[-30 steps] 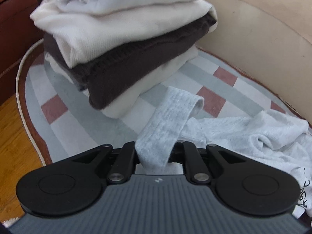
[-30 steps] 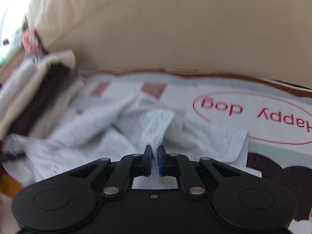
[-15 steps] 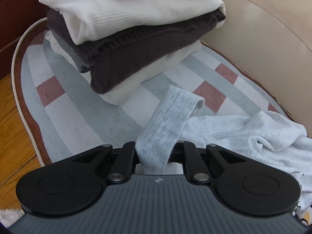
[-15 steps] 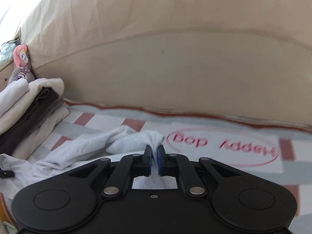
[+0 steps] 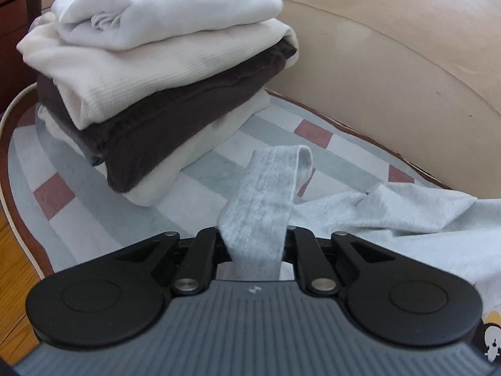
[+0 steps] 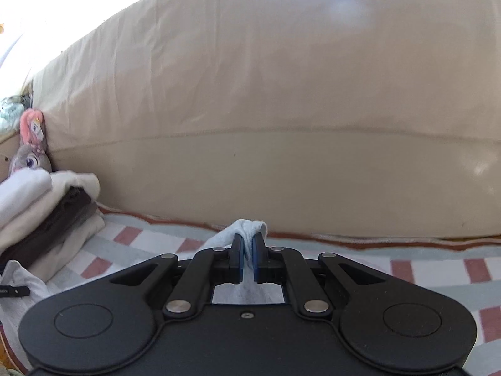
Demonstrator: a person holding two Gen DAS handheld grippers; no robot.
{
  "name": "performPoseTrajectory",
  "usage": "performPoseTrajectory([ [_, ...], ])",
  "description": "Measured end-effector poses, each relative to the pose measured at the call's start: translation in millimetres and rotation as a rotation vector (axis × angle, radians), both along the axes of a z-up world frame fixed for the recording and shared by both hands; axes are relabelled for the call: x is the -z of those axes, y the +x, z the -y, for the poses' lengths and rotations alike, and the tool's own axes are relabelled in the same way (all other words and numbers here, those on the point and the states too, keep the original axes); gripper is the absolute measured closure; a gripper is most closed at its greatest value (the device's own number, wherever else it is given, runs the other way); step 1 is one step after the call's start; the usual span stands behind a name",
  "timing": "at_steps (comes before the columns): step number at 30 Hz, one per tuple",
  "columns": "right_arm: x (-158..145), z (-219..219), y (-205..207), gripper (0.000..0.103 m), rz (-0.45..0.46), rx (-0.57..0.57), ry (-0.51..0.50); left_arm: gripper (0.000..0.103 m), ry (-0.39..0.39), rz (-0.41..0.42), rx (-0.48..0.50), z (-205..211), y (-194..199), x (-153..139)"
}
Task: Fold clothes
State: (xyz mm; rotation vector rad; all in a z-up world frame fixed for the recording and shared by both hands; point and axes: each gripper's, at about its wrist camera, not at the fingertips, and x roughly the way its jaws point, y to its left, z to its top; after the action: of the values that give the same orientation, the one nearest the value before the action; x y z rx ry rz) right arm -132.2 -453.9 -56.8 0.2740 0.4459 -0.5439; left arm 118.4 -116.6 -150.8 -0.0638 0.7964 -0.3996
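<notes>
Grey garment pinched by left gripper, right gripper.

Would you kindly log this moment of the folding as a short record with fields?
surface: striped rug beside a beige sofa
garment in work: light grey garment, unfolded, spread on the rug
left gripper: shut on the garment's hemmed band
right gripper: shut on a bunched part of the same garment
finished pile: folded stack, white on top, then cream, dark brown, cream
extras: plush toys behind the stack
</notes>
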Motion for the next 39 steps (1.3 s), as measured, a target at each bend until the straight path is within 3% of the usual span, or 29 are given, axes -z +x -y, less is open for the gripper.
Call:
performPoseTrajectory([
  [5, -32, 1, -20, 0.096, 0.023, -0.001, -0.034, 0.094, -0.039, 0.034, 0.062, 3, -8, -9],
  [8, -42, 2, -20, 0.096, 0.003, -0.026, -0.07, 0.096, -0.041, 0.123, 0.127, 10, -19, -21],
  [11, -35, 8, 8, 0.096, -0.08, -0.074, -0.118, 0.096, -0.065, 0.248, 0.099, 4, -27, -39],
  [13, -36, 14, 37, 0.096, -0.119, -0.095, -0.161, 0.097, -0.129, 0.296, 0.043, -12, -28, -49],
  [16, -68, 17, 92, 0.097, -0.059, -0.122, -0.226, 0.097, -0.18, 0.263, -0.046, -35, -19, -48],
  [19, -111, 7, 145, 0.096, 0.095, -0.168, -0.29, 0.097, -0.185, 0.168, -0.084, -45, -2, -31],
  [21, -122, 3, 184, 0.094, 0.124, -0.232, -0.236, 0.097, -0.18, 0.114, -0.089, -45, 7, -23],
  [22, -120, 0, 204, 0.093, 0.084, -0.243, -0.215, 0.097, -0.176, 0.101, -0.085, -44, 10, -20],
  [24, -103, -8, 237, 0.074, -0.055, -0.21, -0.205, 0.097, -0.165, 0.079, -0.074, -43, 14, -15],
  [27, -71, -20, 248, 0.073, -0.208, -0.228, -0.177, 0.097, -0.156, 0.051, -0.057, -41, 17, -9],
  [31, -50, -30, 216, 0.073, -0.323, -0.263, -0.035, 0.097, -0.141, 0.048, -0.062, -42, 12, -7],
  [35, -37, -25, 175, 0.071, -0.466, -0.222, 0.236, 0.097, -0.127, 0.001, -0.069, -43, 12, -2],
  [39, -48, -10, 132, 0.071, -0.481, -0.191, 0.525, 0.097, -0.114, -0.048, -0.075, -43, 12, 3],
])
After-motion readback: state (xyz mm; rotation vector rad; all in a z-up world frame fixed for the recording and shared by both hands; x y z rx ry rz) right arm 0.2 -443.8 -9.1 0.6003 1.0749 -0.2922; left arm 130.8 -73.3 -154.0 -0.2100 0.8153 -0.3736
